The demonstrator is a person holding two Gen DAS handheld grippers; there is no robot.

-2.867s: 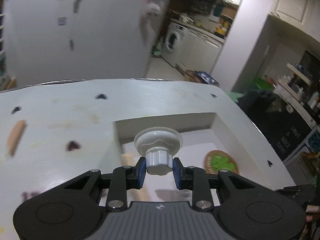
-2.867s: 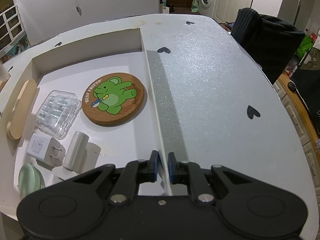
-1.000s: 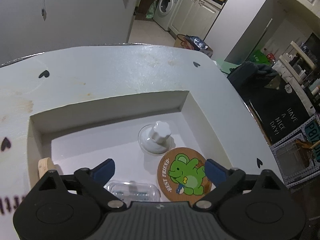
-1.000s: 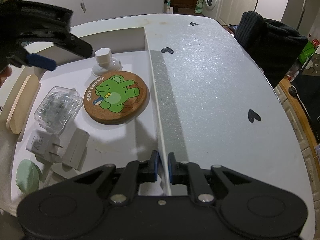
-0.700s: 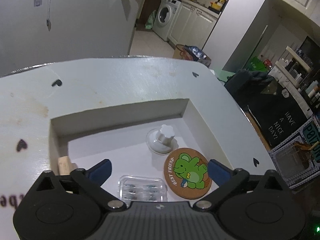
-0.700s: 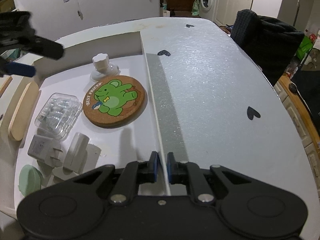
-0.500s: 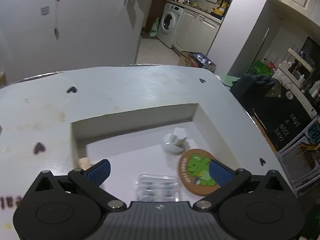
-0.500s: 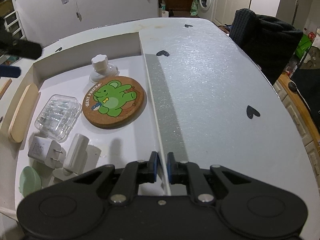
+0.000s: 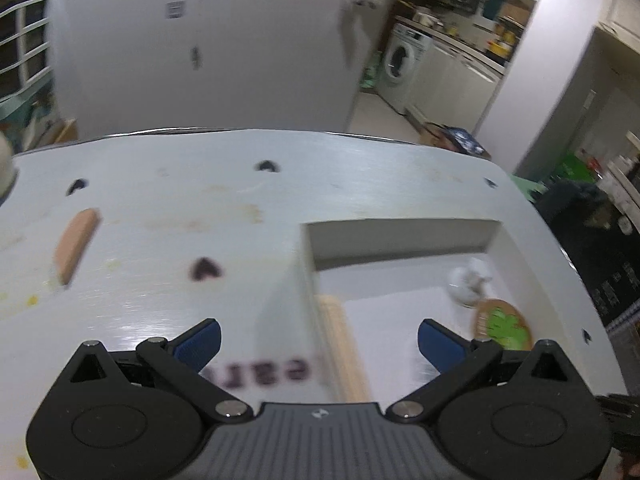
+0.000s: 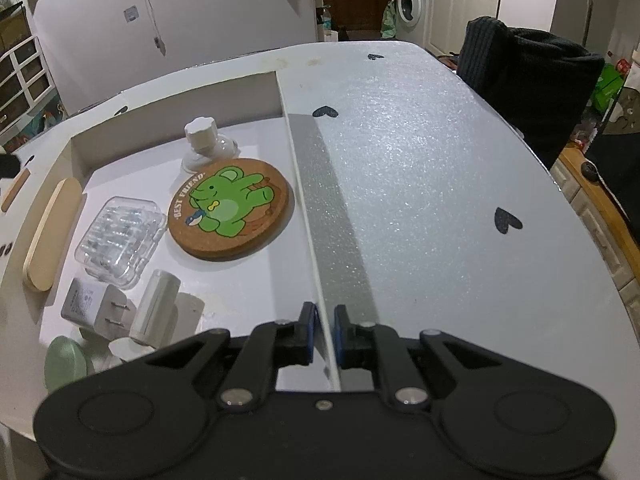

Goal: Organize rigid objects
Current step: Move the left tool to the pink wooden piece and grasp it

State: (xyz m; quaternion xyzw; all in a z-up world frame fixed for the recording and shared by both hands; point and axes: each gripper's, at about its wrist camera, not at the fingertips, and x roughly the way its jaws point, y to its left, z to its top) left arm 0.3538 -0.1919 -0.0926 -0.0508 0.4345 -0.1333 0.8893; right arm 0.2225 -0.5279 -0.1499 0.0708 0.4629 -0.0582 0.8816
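Left wrist view: the left claw (image 9: 318, 342) gapes wide and empty above the table (image 9: 168, 216), near the box's (image 9: 304, 256) left wall. Right wrist view: the right claw (image 10: 323, 330) pinches the box's right wall; the white knob (image 10: 202, 142) stands beside the cork coaster (image 10: 230, 208).

- Your surface (image 10: 420, 168) is white and glittery, with small black heart marks (image 10: 507, 219) scattered over it.
- A white open box (image 10: 282, 98) sits directly on the surface; its right wall runs along a grey shadow strip.
- In the left wrist view, a tan oblong piece (image 9: 76, 243) lies flat on the surface to the left of the box, well apart from it.
- Faint yellowish stains (image 9: 240, 212) mark the surface behind the box; the view is motion-blurred.
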